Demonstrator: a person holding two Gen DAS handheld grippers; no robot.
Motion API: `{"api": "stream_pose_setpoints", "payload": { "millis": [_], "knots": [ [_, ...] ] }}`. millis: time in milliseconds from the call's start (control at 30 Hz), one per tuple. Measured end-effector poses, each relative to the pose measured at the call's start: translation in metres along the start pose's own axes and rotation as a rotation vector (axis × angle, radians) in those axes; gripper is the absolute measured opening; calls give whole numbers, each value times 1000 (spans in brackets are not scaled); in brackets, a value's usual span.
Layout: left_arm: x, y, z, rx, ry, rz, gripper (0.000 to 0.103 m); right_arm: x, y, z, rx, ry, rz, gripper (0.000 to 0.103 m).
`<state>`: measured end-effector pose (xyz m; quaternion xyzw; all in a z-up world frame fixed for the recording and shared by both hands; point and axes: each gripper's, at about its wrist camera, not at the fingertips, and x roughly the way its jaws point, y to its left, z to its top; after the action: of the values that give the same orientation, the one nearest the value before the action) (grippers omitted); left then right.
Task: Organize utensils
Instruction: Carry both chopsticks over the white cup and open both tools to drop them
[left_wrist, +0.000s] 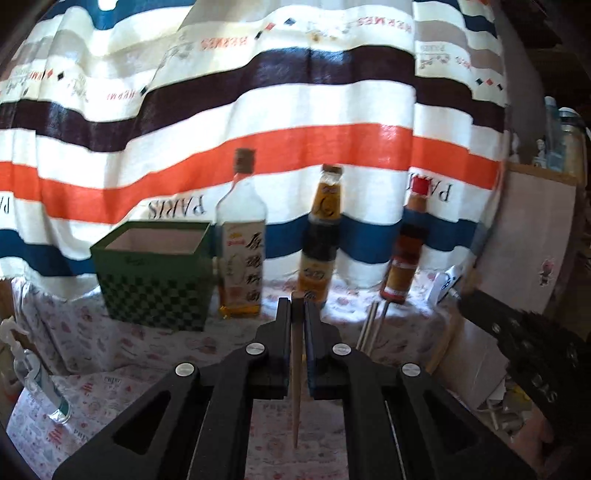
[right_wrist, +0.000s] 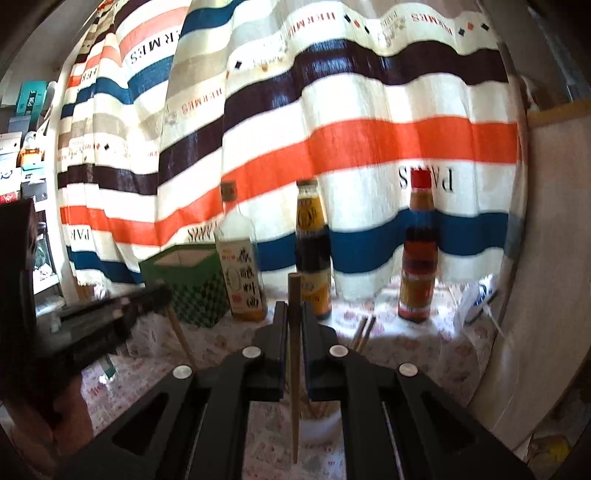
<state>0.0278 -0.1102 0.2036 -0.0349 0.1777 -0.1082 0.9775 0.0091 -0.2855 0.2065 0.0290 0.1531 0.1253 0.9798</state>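
1. Left wrist view: left gripper (left_wrist: 297, 314) closed on a wooden chopstick (left_wrist: 295, 369), jaws pressed to both its sides, blunt end poking just past the tips, thin end hanging down over the tablecloth (left_wrist: 147, 354).
2. Right wrist view: right gripper (right_wrist: 294, 317) clamped the same way on a second chopstick (right_wrist: 294, 350), square end up above the fingertips, pointed end low in front of the camera.
3. Landmark: green checkered box (left_wrist: 155, 273), open-topped, at the back of the table against the striped curtain (left_wrist: 295, 110).
4. Just right of the box, nearly touching: clear bottle (left_wrist: 242, 236) with a white label.
5. Further right of the box, past the clear bottle: dark sauce bottle (left_wrist: 321, 236); beyond it, well apart from the box, red-capped bottle (left_wrist: 406, 243).
6. On the cloth, right of the box and in front of the gap between the dark and red-capped bottles: loose chopstick pair (left_wrist: 373, 325) lying side by side.
7. Left gripper held in front of the box and to its right, in line with the dark bottle.
8. In the right wrist view, left gripper (right_wrist: 162, 295) seen from the side, just in front of the box (right_wrist: 188, 280), its chopstick (right_wrist: 181, 336) slanting down toward the cloth.
9. Left of the box, near the table edge: a small clear item with a teal band (left_wrist: 51, 395), too blurred to name.
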Motion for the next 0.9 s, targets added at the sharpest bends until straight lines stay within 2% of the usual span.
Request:
{"api": "stream_pose_setpoints", "payload": {
  "millis": [200,333,500,633,900],
  "knots": [
    [-1,-21,14,19,-81,-48,6,8,6,19,-13,-58,15,7],
    [1,-28,17,28,-152,-76,6,13,1,17,10,-98,32,7],
    [14,-29,10,40,-251,-80,6,29,-9,10,40,-90,38,7],
    [33,-19,1,2,-248,-104,6,39,-17,-1,43,-87,11,7],
    [72,-6,-19,-36,-153,-100,6,50,-35,-11,112,-146,-9,7]
  ]
}}
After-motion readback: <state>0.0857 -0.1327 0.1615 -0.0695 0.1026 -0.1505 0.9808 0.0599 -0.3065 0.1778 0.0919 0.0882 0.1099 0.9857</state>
